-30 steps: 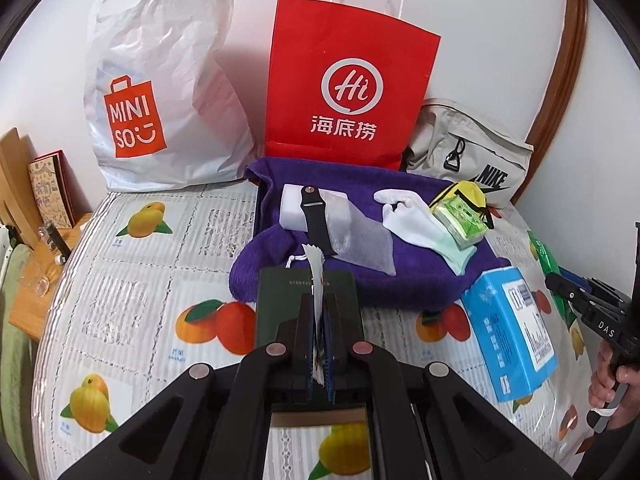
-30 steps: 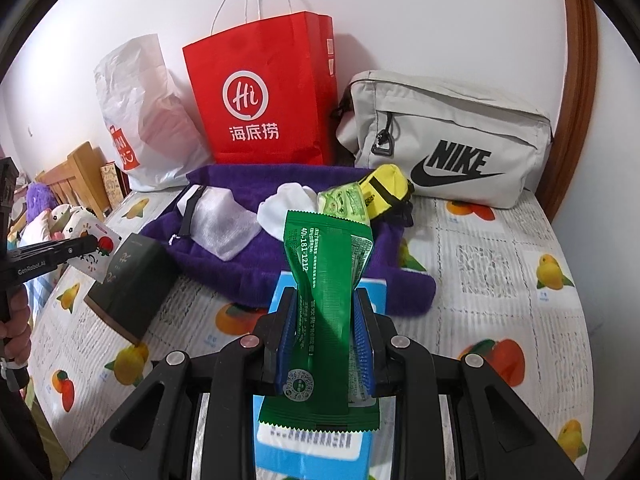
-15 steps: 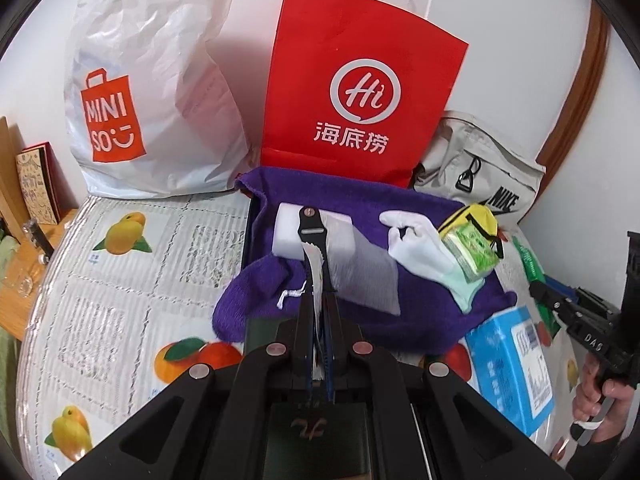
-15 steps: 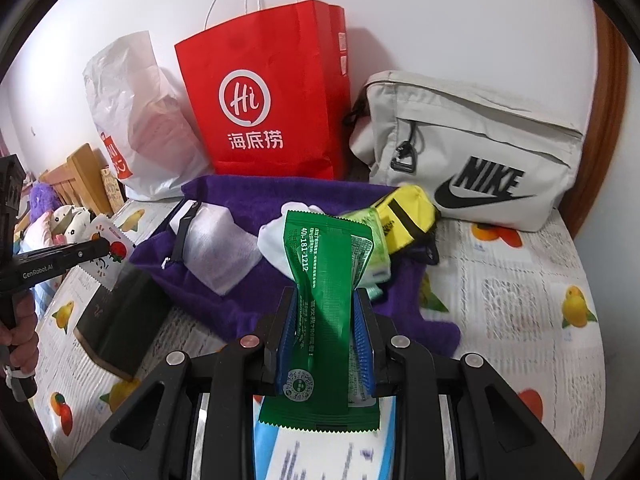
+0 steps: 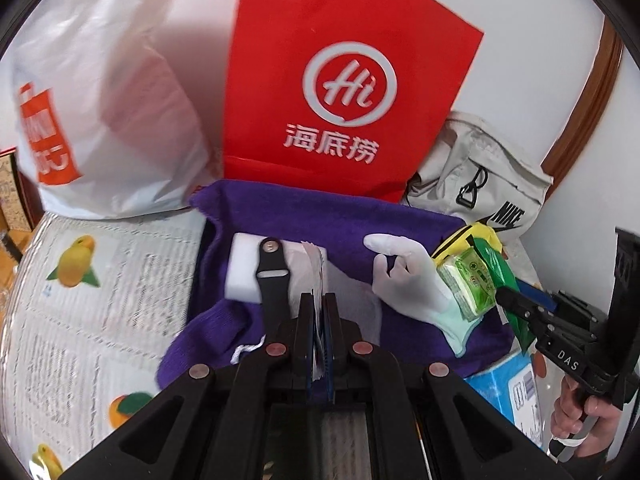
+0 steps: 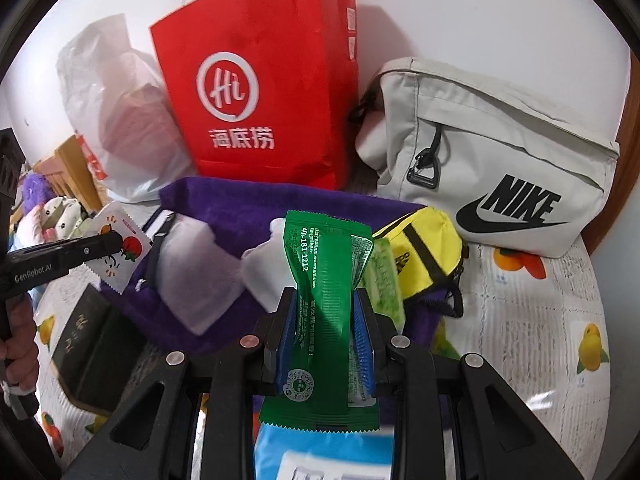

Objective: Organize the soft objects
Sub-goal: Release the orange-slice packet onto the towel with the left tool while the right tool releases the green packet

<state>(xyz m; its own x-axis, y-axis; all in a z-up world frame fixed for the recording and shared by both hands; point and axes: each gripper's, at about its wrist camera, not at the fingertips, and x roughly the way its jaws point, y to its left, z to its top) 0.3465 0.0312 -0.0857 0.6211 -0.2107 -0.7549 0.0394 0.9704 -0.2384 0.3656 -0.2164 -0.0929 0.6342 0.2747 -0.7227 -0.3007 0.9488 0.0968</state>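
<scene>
A purple towel (image 5: 320, 216) lies on the fruit-print cover before the bags. On it rest a white foam block (image 5: 244, 268) crossed by a black strap (image 5: 272, 276), a white glove (image 5: 408, 280), a green tissue pack (image 5: 472, 284) and a yellow pouch (image 6: 420, 248). My left gripper (image 5: 318, 298) hangs over the towel's near edge, shut on a thin white fruit-print sachet (image 6: 120, 248) that looks edge-on in its own view. My right gripper (image 6: 324, 296) is shut on a green snack packet (image 6: 320, 280) beside the tissue pack.
A red paper bag (image 5: 344, 80), a white plastic bag (image 5: 100, 112) and a grey Nike bag (image 6: 500, 168) stand against the wall behind the towel. A blue box (image 5: 508, 388) lies under the right gripper, and a dark green book (image 6: 88, 340) lies left of the towel.
Both grippers have moved forward over the towel toward the bags, each keeping its packet. The dark green book has slipped out of the left wrist view.
</scene>
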